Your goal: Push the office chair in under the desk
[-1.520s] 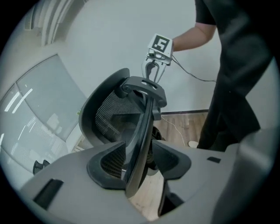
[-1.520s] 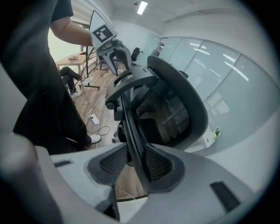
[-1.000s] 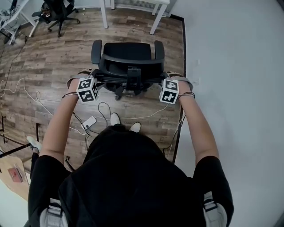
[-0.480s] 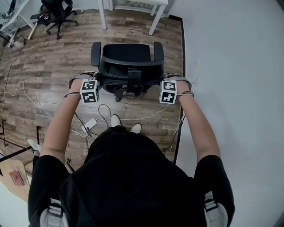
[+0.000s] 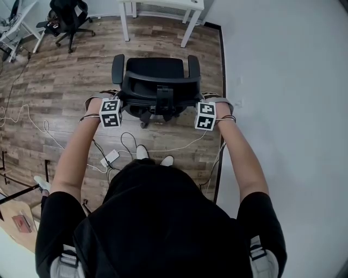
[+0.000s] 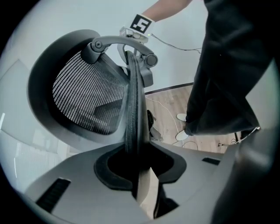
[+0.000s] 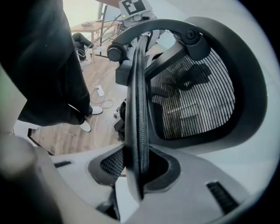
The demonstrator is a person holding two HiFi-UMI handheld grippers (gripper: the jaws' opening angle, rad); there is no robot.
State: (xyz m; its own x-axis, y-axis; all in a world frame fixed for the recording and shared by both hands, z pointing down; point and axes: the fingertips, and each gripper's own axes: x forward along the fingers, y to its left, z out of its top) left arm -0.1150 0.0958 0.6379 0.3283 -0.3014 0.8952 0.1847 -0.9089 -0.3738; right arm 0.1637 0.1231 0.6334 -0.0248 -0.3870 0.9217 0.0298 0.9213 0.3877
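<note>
Left gripper (image 6: 138,164) and right gripper (image 7: 138,164) clamp the chair backrest (image 5: 157,87); push evenly, straight toward the desk (image 5: 179,3) at twelve o'clock.

Office chairs: two, the black mesh-backed office chair (image 5: 157,76) close in front and a second black swivel chair (image 5: 68,16) well apart at the upper left.
Padded armrests on the near chair: two, left armrest (image 5: 118,68) and right armrest (image 5: 193,65).
Tools: two, left tool (image 6: 136,162) and right tool (image 7: 136,166).
Black-and-white marker cubes: two, left cube (image 5: 110,112) and right cube (image 5: 206,115).
White tabletop legs in view: two, left leg (image 5: 125,24) and right leg (image 5: 191,27).
Small white boxes on the wooden floor (image 5: 65,98): one, white cabled box (image 5: 110,158).
</note>
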